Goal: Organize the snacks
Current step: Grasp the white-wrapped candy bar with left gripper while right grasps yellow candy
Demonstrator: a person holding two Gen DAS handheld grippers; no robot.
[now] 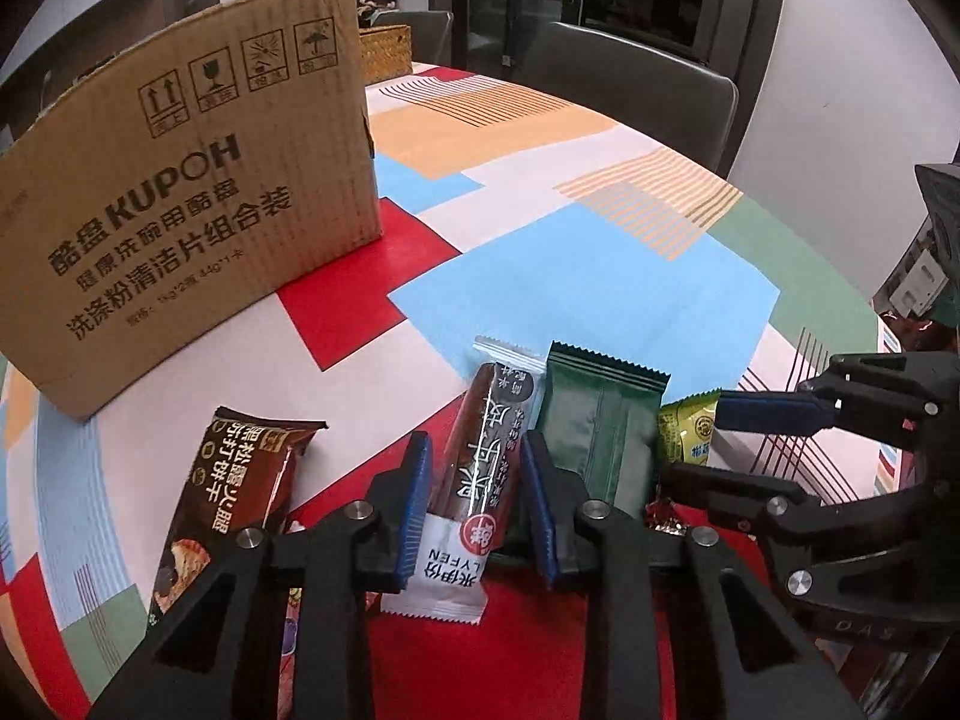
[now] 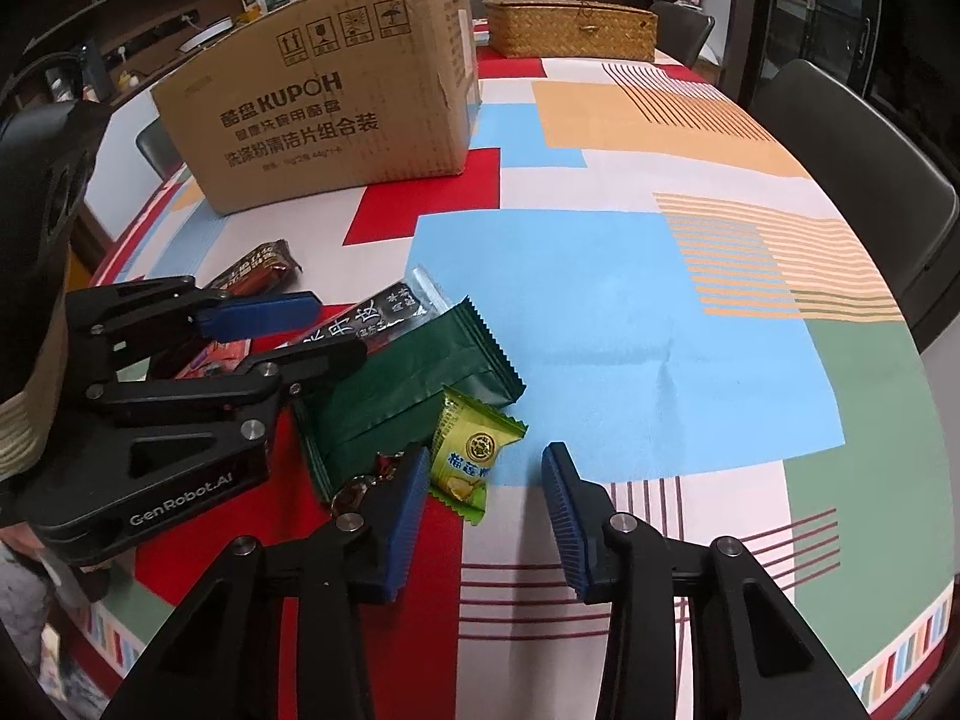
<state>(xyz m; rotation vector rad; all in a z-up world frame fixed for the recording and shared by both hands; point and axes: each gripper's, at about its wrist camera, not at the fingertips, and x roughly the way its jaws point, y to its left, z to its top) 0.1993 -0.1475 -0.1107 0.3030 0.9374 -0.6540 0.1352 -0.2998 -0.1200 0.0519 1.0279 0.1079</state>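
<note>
My left gripper is open, its blue pads on either side of a long brown-and-white snack bar that lies on the table; I see no contact. A dark green packet lies right of it, a brown biscuit packet left, a yellow-green candy further right. My right gripper is open, low over the table, with the yellow-green candy just beyond its left pad. The green packet and bar lie beyond. The left gripper shows in the right wrist view.
A brown cardboard box stands on the colourful tablecloth at the far left; it also shows in the right wrist view. A woven basket sits at the far edge. Grey chairs stand around the table. A small wrapped sweet lies by the green packet.
</note>
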